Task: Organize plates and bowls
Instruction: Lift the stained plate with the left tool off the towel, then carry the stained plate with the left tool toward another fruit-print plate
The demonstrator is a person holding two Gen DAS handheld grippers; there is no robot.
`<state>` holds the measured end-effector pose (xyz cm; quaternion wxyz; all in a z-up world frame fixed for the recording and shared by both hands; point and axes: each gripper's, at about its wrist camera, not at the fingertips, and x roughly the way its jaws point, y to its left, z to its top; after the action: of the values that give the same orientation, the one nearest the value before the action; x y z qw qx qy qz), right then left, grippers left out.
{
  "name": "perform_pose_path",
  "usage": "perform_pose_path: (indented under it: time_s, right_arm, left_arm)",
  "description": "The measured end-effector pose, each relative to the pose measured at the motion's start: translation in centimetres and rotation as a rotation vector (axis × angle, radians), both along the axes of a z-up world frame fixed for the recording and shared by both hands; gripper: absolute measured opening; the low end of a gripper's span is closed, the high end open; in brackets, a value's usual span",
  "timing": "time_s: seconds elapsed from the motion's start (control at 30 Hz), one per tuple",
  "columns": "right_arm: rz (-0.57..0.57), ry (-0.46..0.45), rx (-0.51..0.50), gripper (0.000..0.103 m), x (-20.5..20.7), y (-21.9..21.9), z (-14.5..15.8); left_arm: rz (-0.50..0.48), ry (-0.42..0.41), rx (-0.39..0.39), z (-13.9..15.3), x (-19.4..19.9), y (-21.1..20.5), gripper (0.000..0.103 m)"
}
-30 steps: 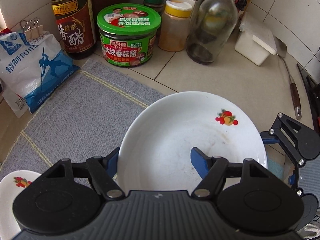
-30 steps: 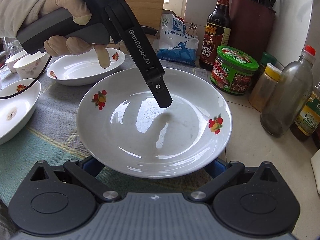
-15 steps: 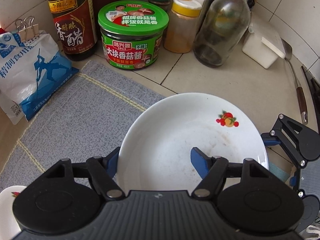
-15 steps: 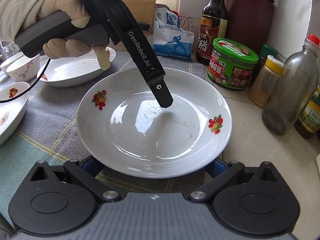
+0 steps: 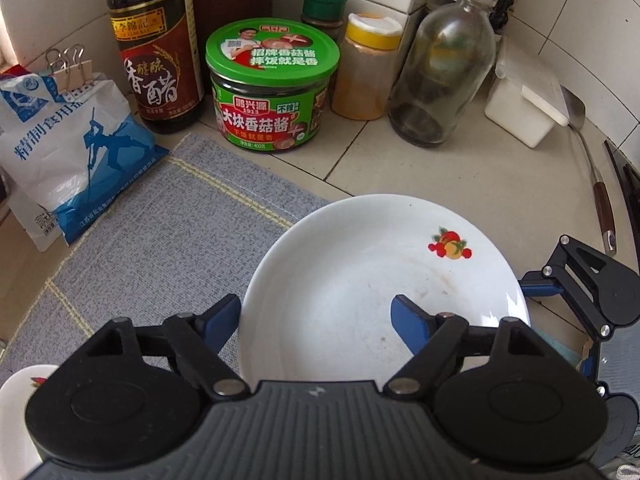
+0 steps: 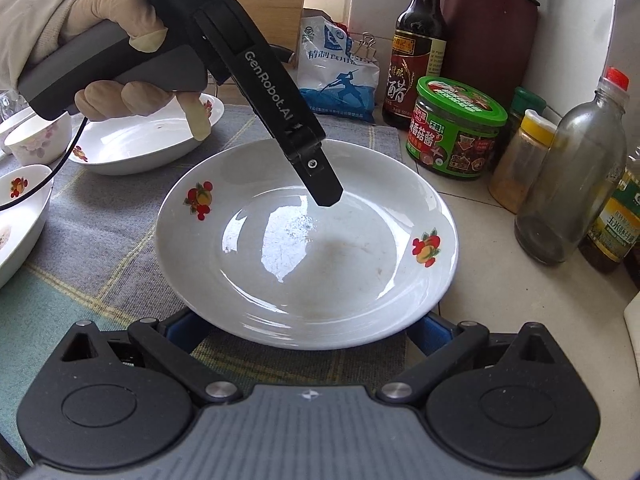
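A white plate with fruit prints [image 5: 372,276] [image 6: 308,248] sits half on the grey mat, half on the tiled counter. My left gripper [image 5: 316,316] is open and straddles the plate's near-left rim, one finger [image 5: 412,320] inside the plate, the other outside. In the right wrist view that finger [image 6: 320,184] hovers over the plate's middle. My right gripper [image 6: 308,328] is open, its fingers mostly hidden under the plate's near rim. Another white plate [image 6: 140,144] lies behind, a shallow dish [image 6: 16,216] at left, and a small floral bowl [image 6: 36,140] far left.
Along the back wall stand a salt bag [image 5: 64,152], a vinegar bottle [image 5: 156,48], a green-lidded jar [image 5: 272,84], a yellow-capped spice jar [image 5: 364,68], a glass bottle [image 5: 444,64] and a white box [image 5: 528,108]. A spatula [image 5: 596,184] lies at right. The grey mat [image 5: 152,232] covers the left.
Both grippers and the plate have shifted slightly toward the back-wall jars. The left finger stays inside the plate. Neither gripper has closed.
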<state>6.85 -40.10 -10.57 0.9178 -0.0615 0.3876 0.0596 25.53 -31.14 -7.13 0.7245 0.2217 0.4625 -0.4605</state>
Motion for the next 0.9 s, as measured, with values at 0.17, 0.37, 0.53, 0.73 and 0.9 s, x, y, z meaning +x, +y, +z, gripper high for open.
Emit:
perform_pose_path:
  time_s: [0.17, 0.37, 0.53, 0.73, 0.9]
  right_arm:
    - [-0.041, -0.01, -0.001, 0.103, -1.5, 0.5, 0.6]
    - [-0.07, -0.022, -0.038, 0.103, -4.0, 1.9, 1.3]
    - [-0.058, -0.024, -0.041, 0.103, -6.2, 3.7, 1.8]
    - [-0.006, -0.032, -0.002, 0.103, -7.3, 6.6, 2.3]
    - [0.05, -0.039, 0.009, 0.103, -7.9, 9.7, 2.4]
  left_arm:
    - [0.027, -0.042, -0.028, 1.8, -1.6, 1.8, 0.082]
    - [0.06, -0.134, -0.074, 4.5, -4.7, 5.4, 0.086]
    - [0.11, -0.204, -0.102, 6.1, -8.1, 9.8, 0.087]
    - [0.201, -0.247, -0.122, 6.4, -12.2, 15.1, 0.087]
    - [0.286, -0.251, -0.109, 5.6, -14.6, 19.0, 0.087]
